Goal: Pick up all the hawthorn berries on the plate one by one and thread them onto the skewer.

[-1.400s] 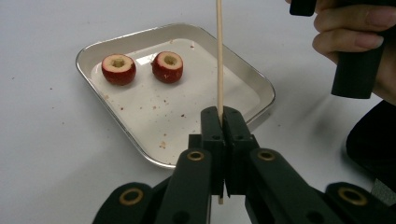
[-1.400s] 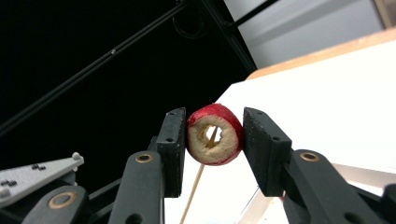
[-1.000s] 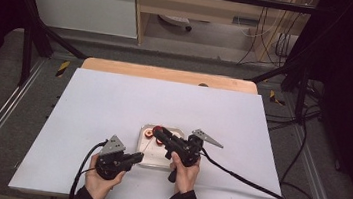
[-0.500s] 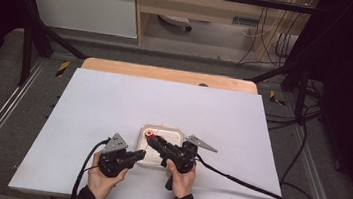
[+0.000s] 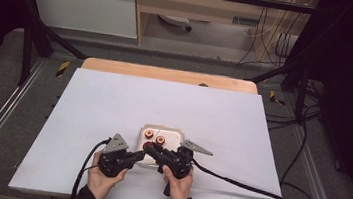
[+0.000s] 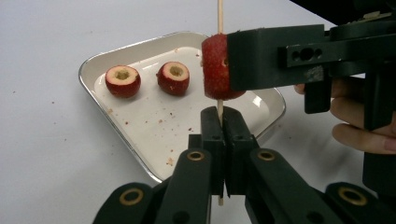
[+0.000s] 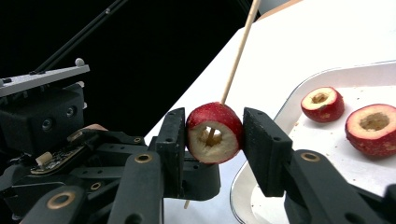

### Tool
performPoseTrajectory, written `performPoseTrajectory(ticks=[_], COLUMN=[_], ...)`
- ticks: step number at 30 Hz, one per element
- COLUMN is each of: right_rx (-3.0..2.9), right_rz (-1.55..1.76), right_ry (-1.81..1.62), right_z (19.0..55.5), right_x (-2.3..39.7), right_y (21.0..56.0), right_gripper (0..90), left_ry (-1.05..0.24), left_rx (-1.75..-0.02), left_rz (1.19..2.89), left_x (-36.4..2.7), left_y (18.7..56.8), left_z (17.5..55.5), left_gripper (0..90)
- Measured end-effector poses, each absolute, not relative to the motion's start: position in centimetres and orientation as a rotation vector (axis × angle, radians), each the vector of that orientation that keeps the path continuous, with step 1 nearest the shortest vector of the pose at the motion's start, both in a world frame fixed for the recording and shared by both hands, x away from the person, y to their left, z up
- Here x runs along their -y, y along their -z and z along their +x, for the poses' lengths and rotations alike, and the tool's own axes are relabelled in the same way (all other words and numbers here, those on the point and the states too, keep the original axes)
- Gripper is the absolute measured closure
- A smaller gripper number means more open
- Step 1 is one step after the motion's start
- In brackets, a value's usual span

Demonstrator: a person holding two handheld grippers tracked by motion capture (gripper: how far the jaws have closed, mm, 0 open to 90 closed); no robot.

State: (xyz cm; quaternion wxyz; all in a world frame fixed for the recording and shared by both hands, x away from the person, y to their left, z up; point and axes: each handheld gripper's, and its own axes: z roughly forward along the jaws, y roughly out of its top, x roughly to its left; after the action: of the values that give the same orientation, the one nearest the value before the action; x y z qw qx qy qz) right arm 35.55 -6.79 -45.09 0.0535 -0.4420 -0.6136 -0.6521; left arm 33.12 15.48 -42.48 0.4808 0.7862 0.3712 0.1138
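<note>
the white rounded-square metal tray [image 6: 116, 135] sits on the white table [image 5: 113, 107], and everything plays out at its near edge. the left gripper [image 6: 223, 122], just in front of the tray, is clamped tight on the thin wooden skewer [image 6: 219, 18], holding it upright. the right gripper [image 7: 212, 135] comes in over the tray's near edge with its jaws either side of the red cored hawthorn fruit [image 7: 214, 132], already threaded on that skewer; its jaws have just been opening, the near one touching the fruit's skin, the other showing a sliver of gap. two more red cored fruits [image 6: 123, 80] lie well inside the tray, side by side.

that fruit looks light, soft-fleshed and easily bruised or split, with waxy, maybe slippery skin, so take it across its round flanks, gently. the skewer looks light, stiff but snappable, best held low, close below the fruit.
</note>
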Motion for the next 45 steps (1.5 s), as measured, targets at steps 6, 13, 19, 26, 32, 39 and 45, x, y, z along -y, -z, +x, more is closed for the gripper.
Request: performPoseTrajectory(ticks=[6, 13, 19, 26, 32, 39, 45], right_rx=[2.006, 2.237, 2.394, 2.587, 2.765, 2.909, 2.935], right_rz=[-1.387, -1.395, -1.370, -1.327, -1.235, -1.129, -1.092], right_ry=[1.983, 1.790, 1.634, 1.435, 1.224, 0.996, 0.912], right_z=[36.0, 37.2, 38.1, 39.5, 41.0, 42.9, 44.3], right_x=[8.7, 11.3, 12.3, 11.9, 10.2, 7.8, 5.9], right_y=[43.7, 42.8, 42.0, 40.6, 39.6, 38.8, 38.5], right_gripper=[28.0, 11.6, 9.4, 8.1, 8.9, 11.9, 16.4], left_ry=[-0.308, -0.330, -0.337, -0.368, -0.358, -0.359, -0.357], left_rx=[-0.885, -0.880, -0.857, -0.865, -0.877, -0.889, -0.905], left_rz=[1.933, 1.980, 2.019, 2.040, 2.044, 2.037, 2.029], left_x=[-16.8, -18.3, -19.3, -20.6, -21.2, -21.6, -21.9], left_y=[42.3, 42.5, 42.6, 42.6, 42.8, 42.9, 43.0], left_z=[32.9, 32.9, 32.7, 32.4, 32.6, 32.8, 33.0], left_gripper=[88.6, 88.6, 88.5, 88.5, 88.5, 88.5, 88.5])
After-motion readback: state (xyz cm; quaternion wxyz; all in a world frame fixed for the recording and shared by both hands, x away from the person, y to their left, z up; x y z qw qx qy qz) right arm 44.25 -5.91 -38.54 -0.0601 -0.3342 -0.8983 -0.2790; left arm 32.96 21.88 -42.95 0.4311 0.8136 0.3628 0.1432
